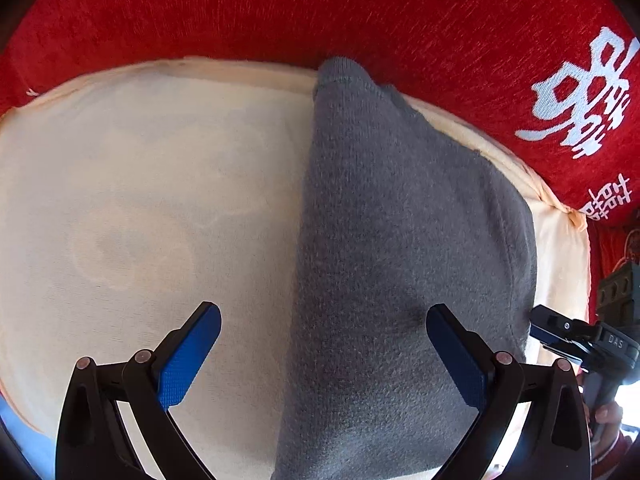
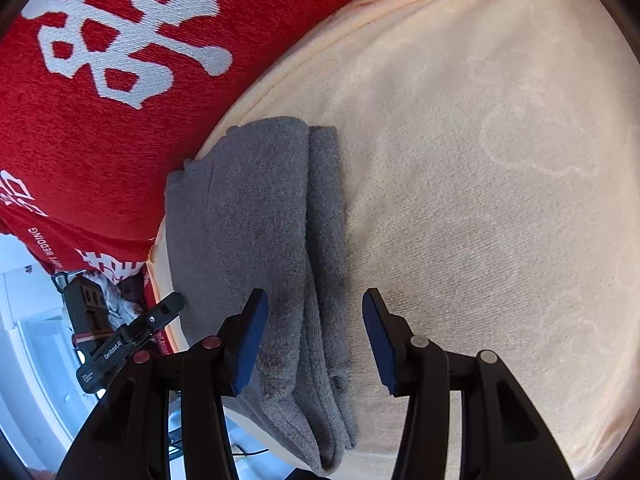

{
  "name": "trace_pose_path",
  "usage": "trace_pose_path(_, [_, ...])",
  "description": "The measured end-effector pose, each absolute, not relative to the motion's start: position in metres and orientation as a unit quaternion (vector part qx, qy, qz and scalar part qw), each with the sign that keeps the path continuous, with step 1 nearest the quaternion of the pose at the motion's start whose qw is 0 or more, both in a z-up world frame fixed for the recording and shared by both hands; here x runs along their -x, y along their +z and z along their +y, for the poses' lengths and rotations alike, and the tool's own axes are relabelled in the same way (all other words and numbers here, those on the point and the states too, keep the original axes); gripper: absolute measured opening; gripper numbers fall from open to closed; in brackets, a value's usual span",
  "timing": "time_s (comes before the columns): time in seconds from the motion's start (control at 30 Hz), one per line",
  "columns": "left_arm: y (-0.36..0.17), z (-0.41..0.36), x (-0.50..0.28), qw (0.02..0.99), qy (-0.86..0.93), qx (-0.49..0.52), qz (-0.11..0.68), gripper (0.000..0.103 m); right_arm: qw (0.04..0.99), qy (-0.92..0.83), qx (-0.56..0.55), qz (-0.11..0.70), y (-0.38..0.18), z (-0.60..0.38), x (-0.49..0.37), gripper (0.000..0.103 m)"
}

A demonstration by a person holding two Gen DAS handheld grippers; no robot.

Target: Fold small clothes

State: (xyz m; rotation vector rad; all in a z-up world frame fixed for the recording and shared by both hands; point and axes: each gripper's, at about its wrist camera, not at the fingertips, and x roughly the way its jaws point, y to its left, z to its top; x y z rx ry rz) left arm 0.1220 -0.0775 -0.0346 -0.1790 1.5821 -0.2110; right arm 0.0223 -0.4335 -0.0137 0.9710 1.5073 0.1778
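A small grey knit garment (image 1: 400, 240) lies folded in layers on a cream towel (image 1: 152, 200). My left gripper (image 1: 324, 320) is open just above it, with one blue pad over the towel and the other over the grey cloth. In the right wrist view the grey garment (image 2: 256, 220) lies lengthwise near the towel's (image 2: 480, 160) left edge. My right gripper (image 2: 316, 308) is open over the garment's near end, its jaws straddling the folded edge. The right gripper also shows at the right edge of the left wrist view (image 1: 576, 336).
A red cloth with white characters (image 1: 360, 12) lies under and behind the towel, also in the right wrist view (image 2: 100, 100). A black device (image 2: 84, 300) and a bright floor area sit off the towel's left edge.
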Motion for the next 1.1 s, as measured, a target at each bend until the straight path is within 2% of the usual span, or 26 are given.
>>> trace_pose_path(0.4, [-0.063,-0.088,-0.107,0.656,-0.146,0.119,0.731,0.103,0.606,0.102,-0.446,0.650,-0.029,-0.446,-0.023,0.053])
trace_pose_path(0.73, [-0.064,-0.090,-0.117,0.639,-0.216,0.106,0.731,0.103,0.609,0.169,-0.441,0.637,-0.038,-0.452,-0.032,0.053])
trace_pose_path(0.9, [-0.065,-0.115,-0.117,0.630,-0.247,0.123,0.726,0.103,0.596,0.208,-0.459,0.625,-0.047,-0.441,-0.037,0.054])
trace_pose_path(1.0, [-0.064,-0.127,-0.114,0.639,-0.238,0.091,0.726,0.103,0.598,0.218,-0.461,0.618,-0.051,-0.430,-0.045,0.054])
trace_pose_path(1.07, [-0.062,-0.130,-0.111,0.647,-0.232,0.080,0.722,0.103,0.598,0.209,-0.466,0.618,-0.051,-0.424,-0.047,0.055])
trace_pose_path(1.1, [-0.060,-0.129,-0.110,0.651,-0.227,0.081,0.720,0.097,0.598,0.201,-0.465,0.621,-0.050,-0.424,-0.046,0.052])
